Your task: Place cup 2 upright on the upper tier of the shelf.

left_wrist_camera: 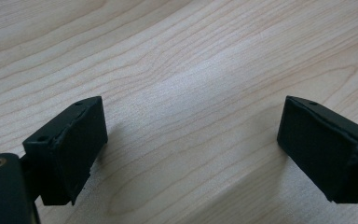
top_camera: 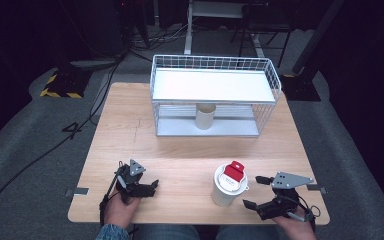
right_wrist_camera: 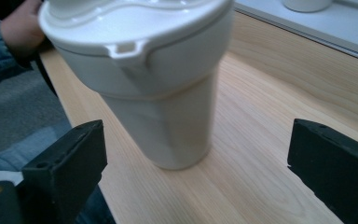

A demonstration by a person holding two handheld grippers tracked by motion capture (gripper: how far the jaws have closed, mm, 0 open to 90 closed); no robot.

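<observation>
At the near right corner of the wooden table [top_camera: 180, 150], the right gripper [top_camera: 258, 192] lies low in the person's right hand [top_camera: 296, 226], its jaws spread wide and pointing left toward a white lidded cup [top_camera: 227, 186]. Nothing is clamped: the right gripper view shows the cup [right_wrist_camera: 168, 107] standing upright ahead of the two black pads, clear of both, with bare wood on either side of its base. The cup tapers toward its foot and carries a white snap-on lid [right_wrist_camera: 135, 23] with a small tab at the rim; from the high view a red flap [top_camera: 234, 171] sits on top of that lid. Beyond the cup, at the near left of the table, the left gripper [top_camera: 154, 186] rests in the person's left hand [top_camera: 121, 207], a denim cuff [top_camera: 111, 233] showing at the table edge. The left gripper view shows its jaws well apart over bare wood grain [left_wrist_camera: 191, 70], holding nothing. Farther back, at the middle of the far half of the table, stands a white wire rack [top_camera: 215, 95] with a flat white upper shelf [top_camera: 212, 85]. Under that shelf, on the lower tier, a second pale cup [top_camera: 205, 116] stands upright, well apart from the lidded cup and both grippers.
</observation>
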